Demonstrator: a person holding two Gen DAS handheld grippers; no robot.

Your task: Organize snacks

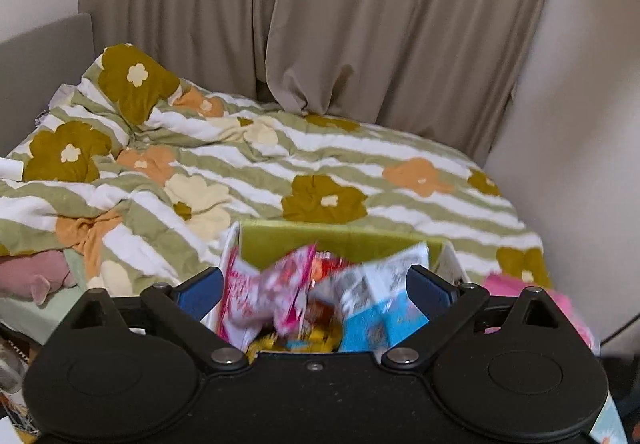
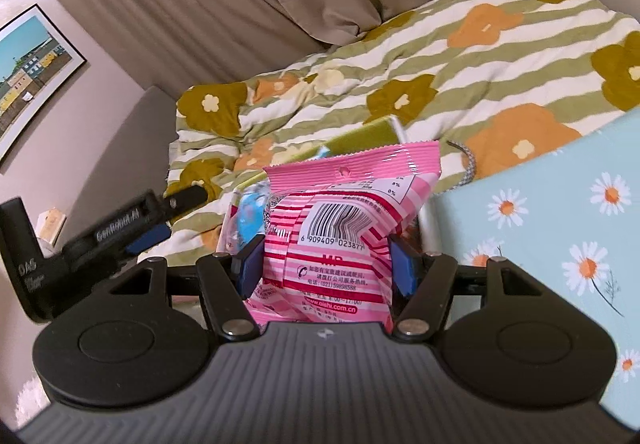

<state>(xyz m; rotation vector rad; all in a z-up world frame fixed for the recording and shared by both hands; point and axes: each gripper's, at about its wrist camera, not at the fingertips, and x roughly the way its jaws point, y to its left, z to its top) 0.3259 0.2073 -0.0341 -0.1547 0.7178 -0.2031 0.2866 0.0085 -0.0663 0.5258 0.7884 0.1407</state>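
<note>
Barcode 6 909409 023877, oishi.com.cn on pink snack bag (image 2: 332, 240); right tongs (image 2: 326, 266) grasping it; left tongs (image 1: 316, 290) released.

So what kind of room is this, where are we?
Most likely a bedroom in a home. A bed with a flowered, striped quilt fills the view, beige curtains hang behind it, and a framed picture is on the wall.

Glossy plastic snack bag (image 2: 332, 244) — cloth quilt (image 2: 460, 75).
</note>
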